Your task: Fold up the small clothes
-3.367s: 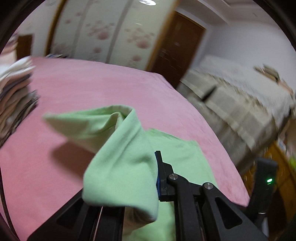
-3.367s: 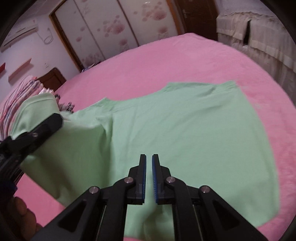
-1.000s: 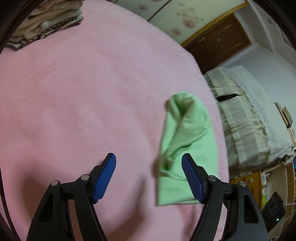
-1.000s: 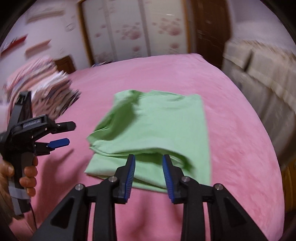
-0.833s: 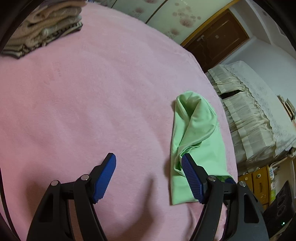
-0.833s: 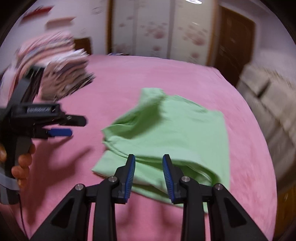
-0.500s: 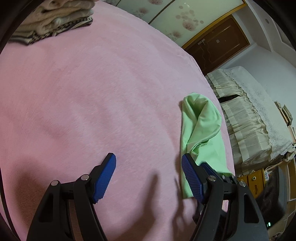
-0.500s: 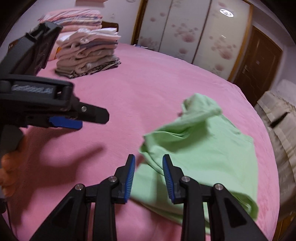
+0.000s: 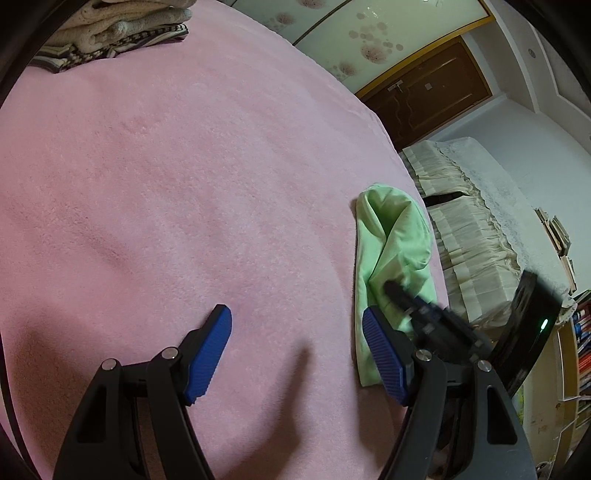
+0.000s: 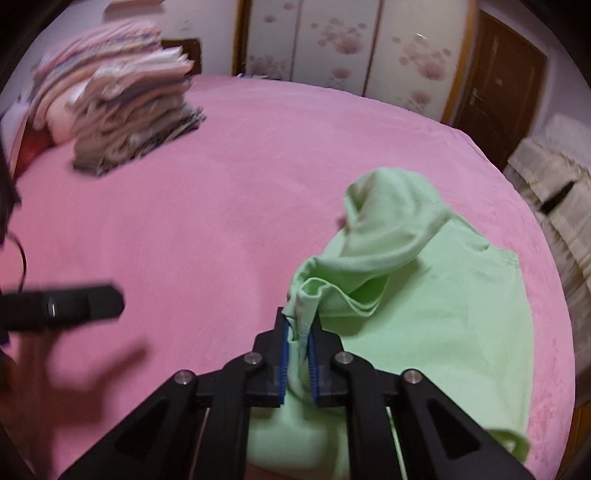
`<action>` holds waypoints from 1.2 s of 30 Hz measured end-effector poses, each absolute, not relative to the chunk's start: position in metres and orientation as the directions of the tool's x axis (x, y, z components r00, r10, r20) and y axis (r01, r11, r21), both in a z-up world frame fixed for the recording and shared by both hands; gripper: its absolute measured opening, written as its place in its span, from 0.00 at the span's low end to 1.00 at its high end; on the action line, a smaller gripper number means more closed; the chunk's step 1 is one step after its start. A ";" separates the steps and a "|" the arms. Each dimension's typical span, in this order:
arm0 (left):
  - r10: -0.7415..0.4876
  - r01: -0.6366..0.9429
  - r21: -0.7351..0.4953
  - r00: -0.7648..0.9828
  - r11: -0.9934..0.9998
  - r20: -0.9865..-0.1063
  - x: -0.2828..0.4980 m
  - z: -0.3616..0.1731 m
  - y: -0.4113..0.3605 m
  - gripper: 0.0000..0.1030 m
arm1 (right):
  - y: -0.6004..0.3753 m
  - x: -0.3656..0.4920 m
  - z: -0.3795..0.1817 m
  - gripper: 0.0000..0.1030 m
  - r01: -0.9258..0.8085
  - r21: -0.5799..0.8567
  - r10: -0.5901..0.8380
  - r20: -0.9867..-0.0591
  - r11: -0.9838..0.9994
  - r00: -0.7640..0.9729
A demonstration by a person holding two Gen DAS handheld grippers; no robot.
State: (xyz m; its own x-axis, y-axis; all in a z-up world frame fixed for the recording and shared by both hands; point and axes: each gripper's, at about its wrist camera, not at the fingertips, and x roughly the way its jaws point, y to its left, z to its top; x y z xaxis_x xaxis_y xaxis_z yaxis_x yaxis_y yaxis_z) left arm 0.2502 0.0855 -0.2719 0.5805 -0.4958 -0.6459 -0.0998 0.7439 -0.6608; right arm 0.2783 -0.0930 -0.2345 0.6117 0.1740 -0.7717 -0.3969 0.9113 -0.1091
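Note:
A light green shirt (image 10: pixel 436 295) lies partly folded and rumpled on the pink bed (image 10: pixel 221 192). My right gripper (image 10: pixel 299 332) is shut on a bunched edge of the shirt at its near left side. In the left wrist view the shirt (image 9: pixel 391 243) lies at the right, with the right gripper's tip on it. My left gripper (image 9: pixel 297 343) is open and empty above bare pink blanket (image 9: pixel 184 184), left of the shirt.
A stack of folded clothes (image 10: pixel 122 110) stands at the bed's far left, also in the left wrist view (image 9: pixel 110 33). A beige draped bed (image 9: pixel 480 236) stands to the right. A wardrobe (image 10: pixel 332 48) and a brown door (image 10: pixel 498 85) are behind.
My right gripper has closed on the shirt's near edge; it was open half a second ago. My left gripper let go of the shirt earlier and stays open to the left.

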 end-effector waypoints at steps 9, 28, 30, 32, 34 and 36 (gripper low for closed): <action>-0.503 0.000 -0.599 0.543 0.801 -0.672 0.270 -0.259 0.057 0.70 | -0.138 0.317 -0.166 0.07 -0.324 -0.348 0.018 -0.658 0.880 0.753; -0.506 0.150 -0.487 0.365 0.860 -0.781 0.473 -0.264 -0.044 0.70 | -0.317 0.441 -0.241 0.10 -0.031 0.127 0.123 -0.821 0.991 0.558; -0.508 0.129 -0.498 0.354 0.858 -0.785 0.483 -0.274 -0.046 0.70 | -0.332 0.443 -0.241 0.14 -0.010 0.233 0.200 -0.811 0.972 0.550; -0.522 0.137 -0.510 0.355 0.849 -0.775 0.487 -0.277 -0.047 0.70 | -0.341 0.445 -0.242 0.16 -0.002 0.321 0.272 -0.799 0.947 0.537; -0.552 0.146 -0.538 0.351 0.830 -0.756 0.491 -0.277 -0.047 0.70 | -0.354 0.447 -0.242 0.21 0.008 0.425 0.357 -0.772 0.905 0.526; -0.575 0.132 -0.569 0.352 0.811 -0.738 0.497 -0.278 -0.048 0.70 | -0.358 0.446 -0.241 0.22 0.016 0.465 0.388 -0.757 0.885 0.527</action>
State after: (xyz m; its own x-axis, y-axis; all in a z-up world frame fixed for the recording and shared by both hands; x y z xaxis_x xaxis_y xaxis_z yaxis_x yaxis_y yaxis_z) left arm 0.4965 -0.0479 -0.2779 0.3516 -0.5754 -0.7384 0.1321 0.8114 -0.5694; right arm 0.4456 -0.3576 -0.2408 0.5265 0.3879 -0.7565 0.0164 0.8851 0.4652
